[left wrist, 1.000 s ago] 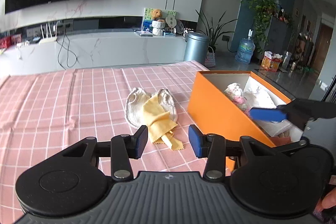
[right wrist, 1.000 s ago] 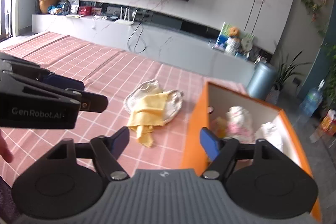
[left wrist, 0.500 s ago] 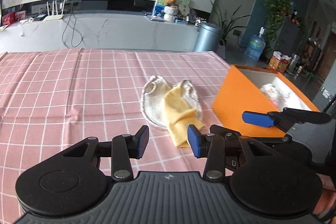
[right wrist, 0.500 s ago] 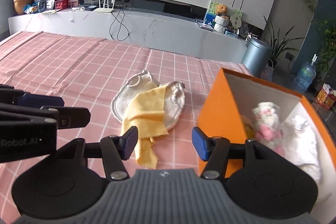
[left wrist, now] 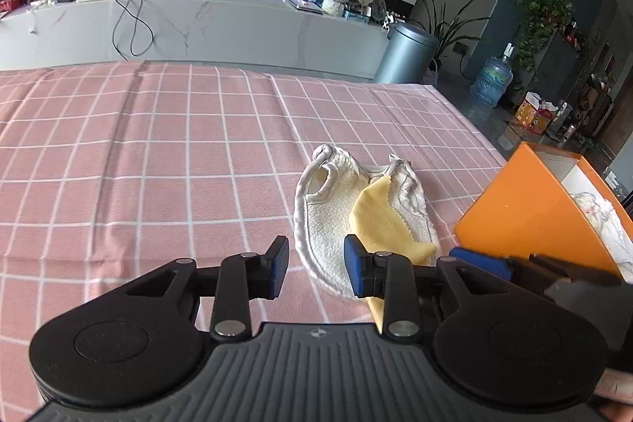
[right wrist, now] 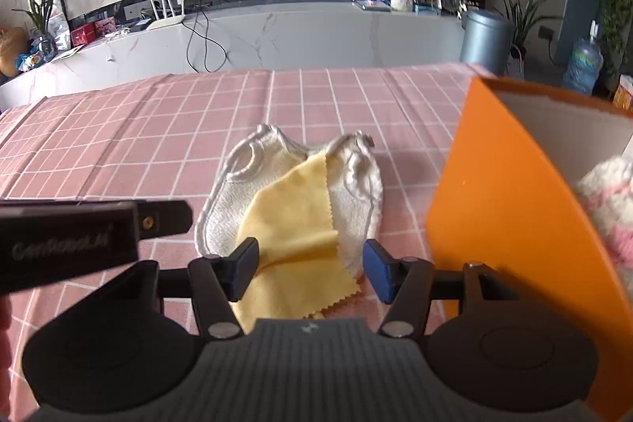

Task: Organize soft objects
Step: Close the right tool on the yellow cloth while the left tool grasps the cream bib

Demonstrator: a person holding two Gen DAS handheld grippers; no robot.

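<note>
Lighting: bright, even daylight; no harsh glare is recorded. A soft shadow is cast beside the orange box on the tablecloth. Strong fisheye bending is seen at all edges (walls and counter curve). The right view is rendered slightly softer; the near gripper body at its left is blurred.

I've got the bib lying flat on the tablecloth at my twelve o'clock, with the small cloth draped on top of it, its near end trailing toward me. The open box stands just beside them at two o'clock, plush toy inside. Behind the table, the counter runs across, bin at one o'clock.
</note>
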